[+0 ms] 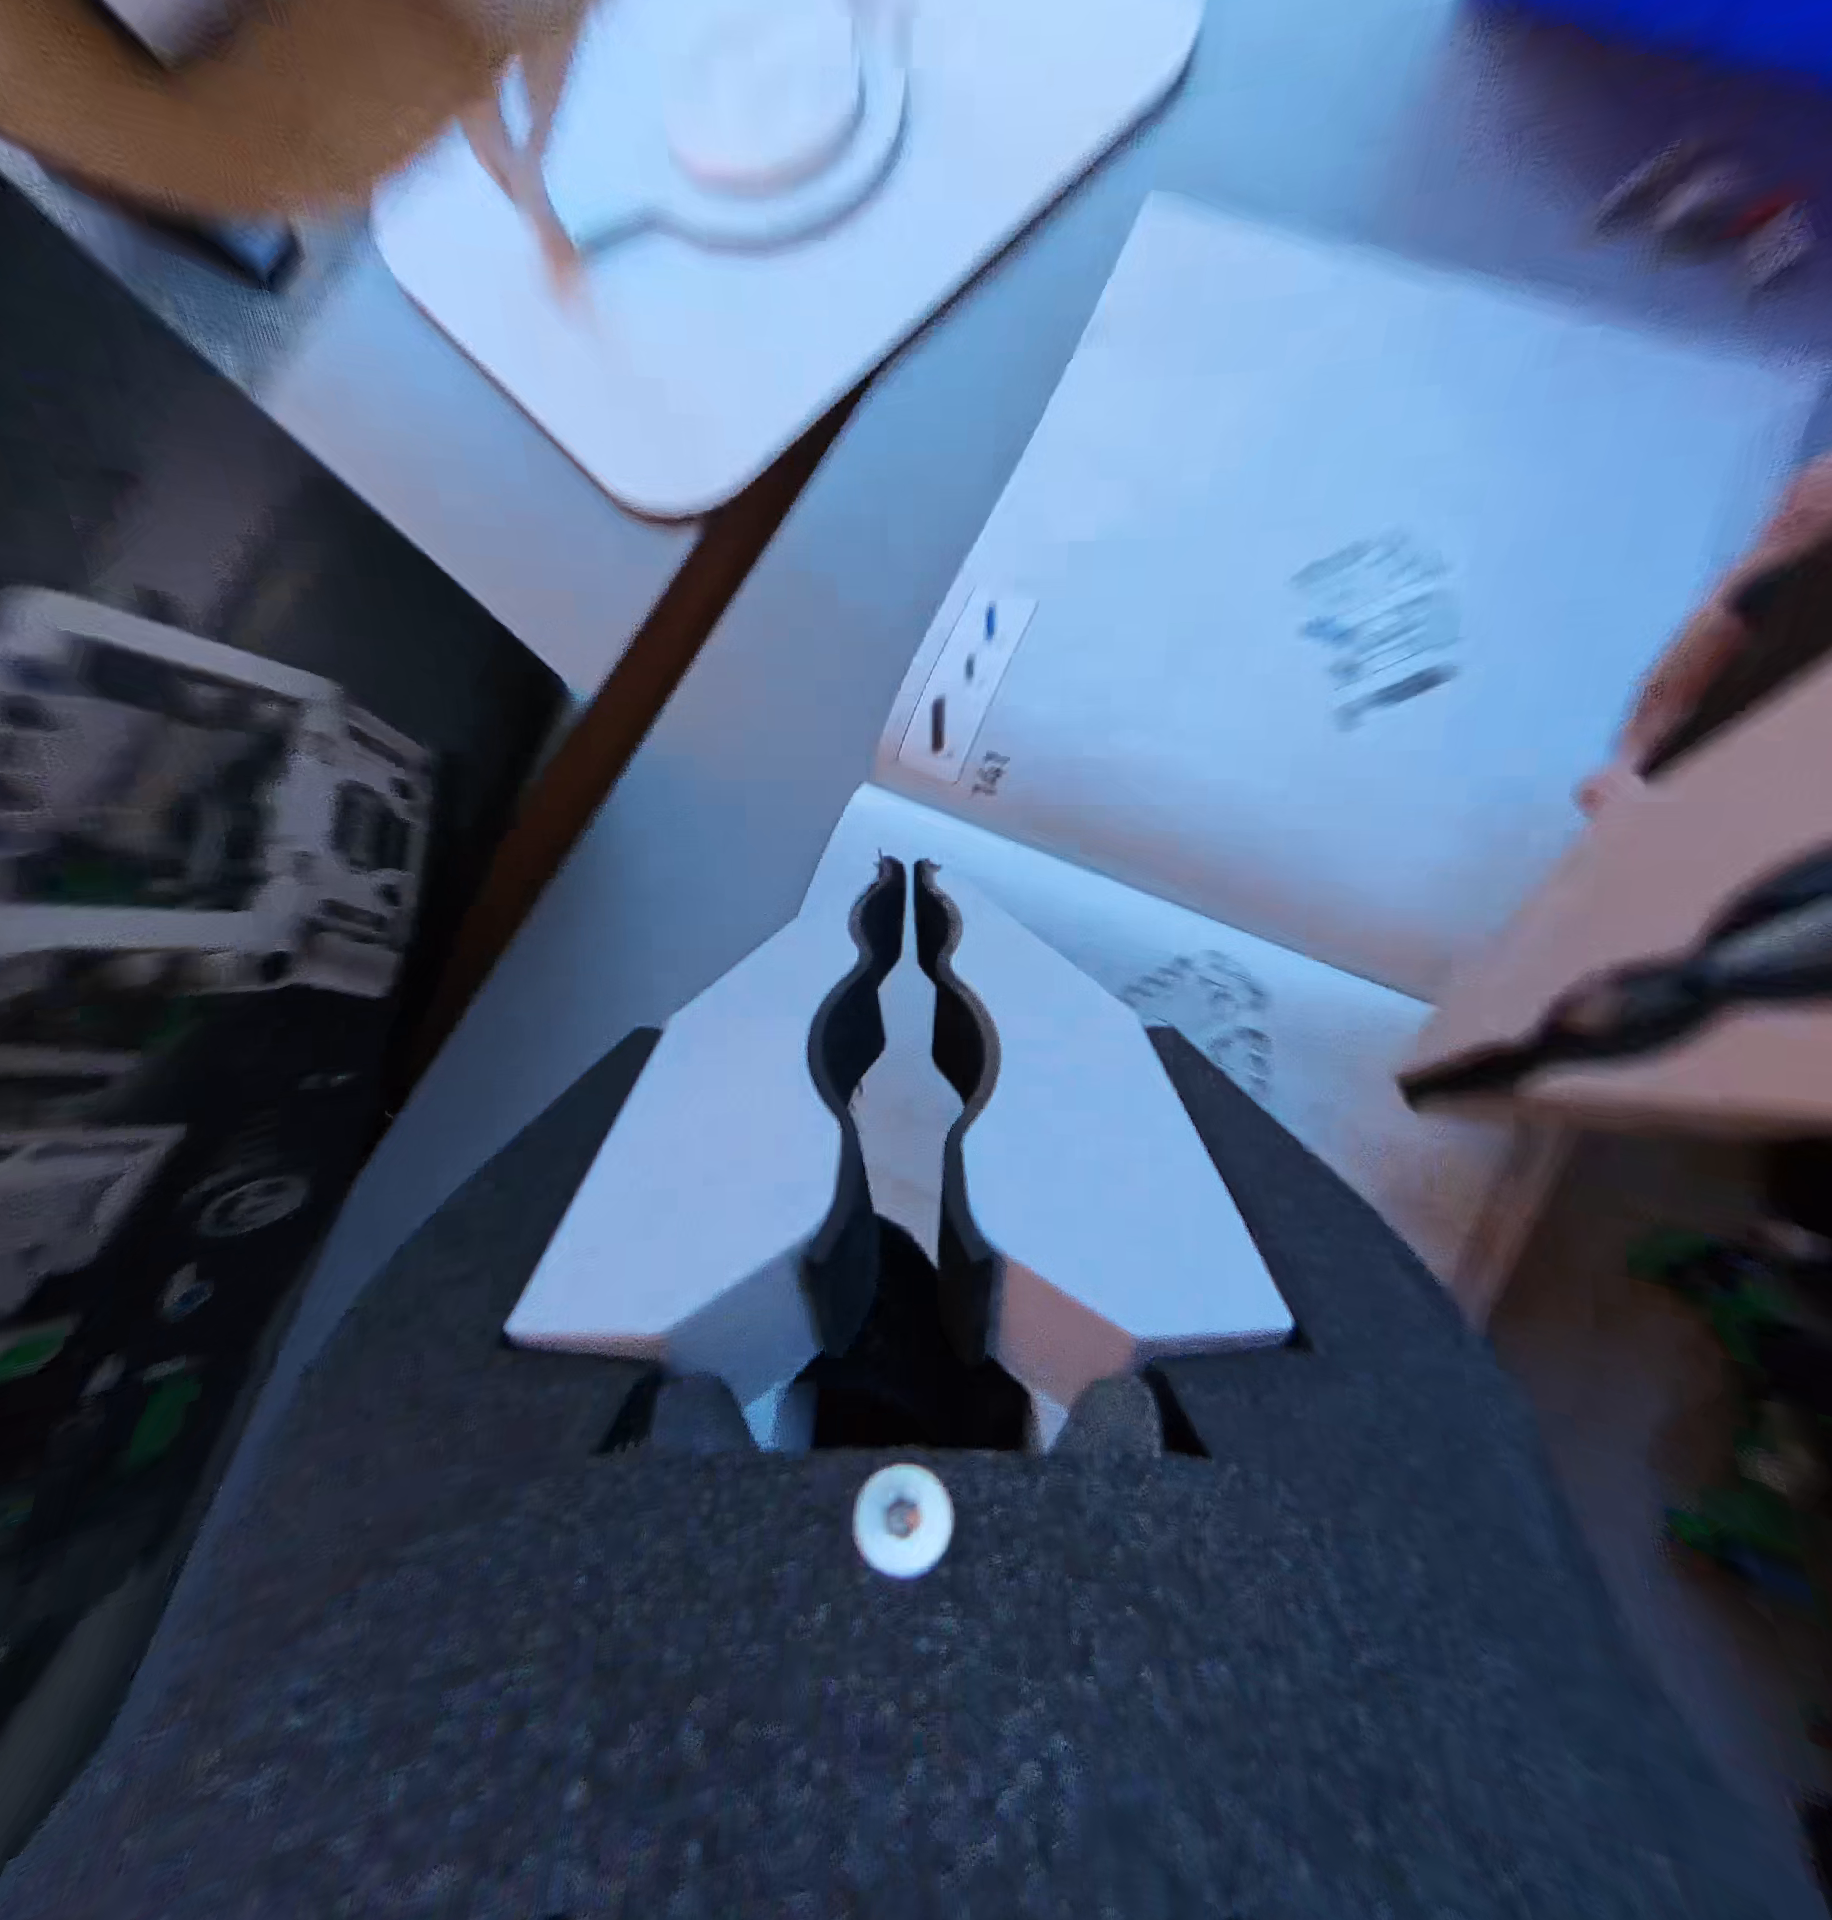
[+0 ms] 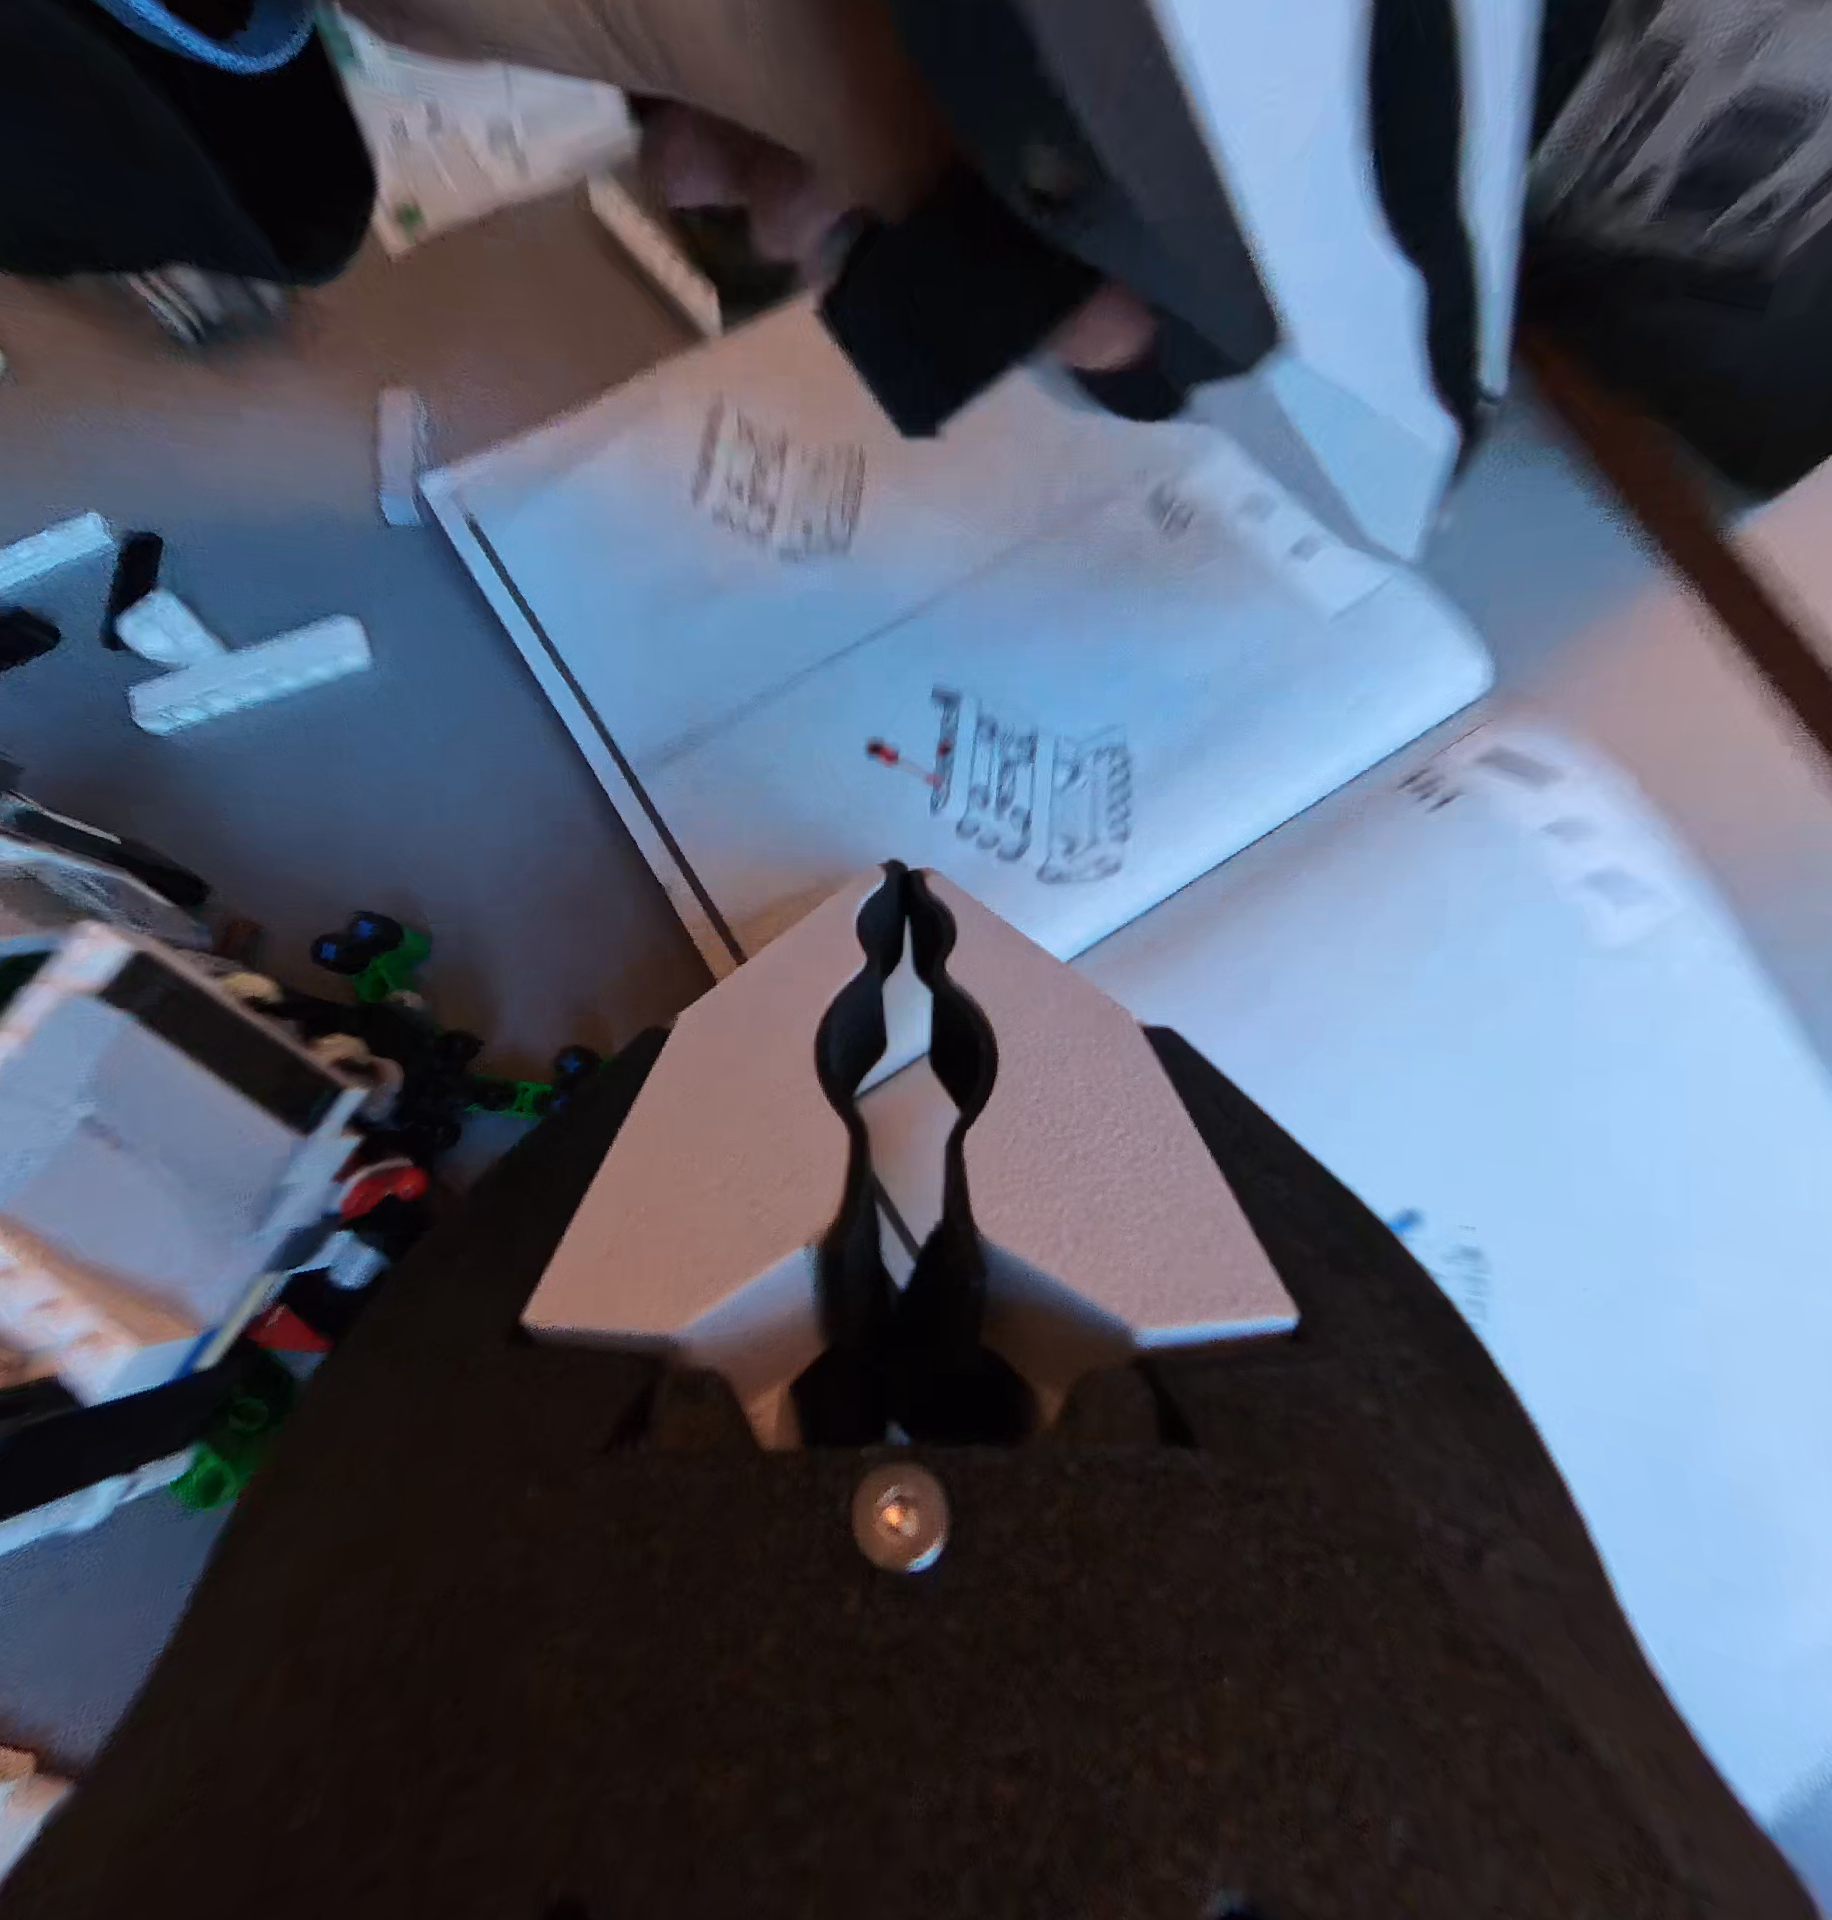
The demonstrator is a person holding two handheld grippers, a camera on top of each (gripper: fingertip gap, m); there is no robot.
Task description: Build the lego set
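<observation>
My left gripper (image 1: 907, 868) is shut and empty, hovering over the open white instruction booklet (image 1: 1307, 582). My right gripper (image 2: 907, 873) is shut and empty above the near edge of the same booklet (image 2: 891, 665). A partly built white lego model (image 2: 143, 1143) stands at the left of the right wrist view, with green, black and red pieces (image 2: 413, 1039) beside it. Loose white beams (image 2: 247, 675) lie on the grey table farther left. The right gripper's black fingers (image 1: 1618, 997) show at the right edge of the left wrist view. Both views are motion-blurred.
The black lego box (image 1: 164, 831) with a white truck picture lies left of the booklet. A white rounded tray (image 1: 766, 260) sits behind it. A hand holding the left gripper (image 2: 953, 301) shows at the top of the right wrist view. A cardboard box (image 1: 1670, 935) stands at the right.
</observation>
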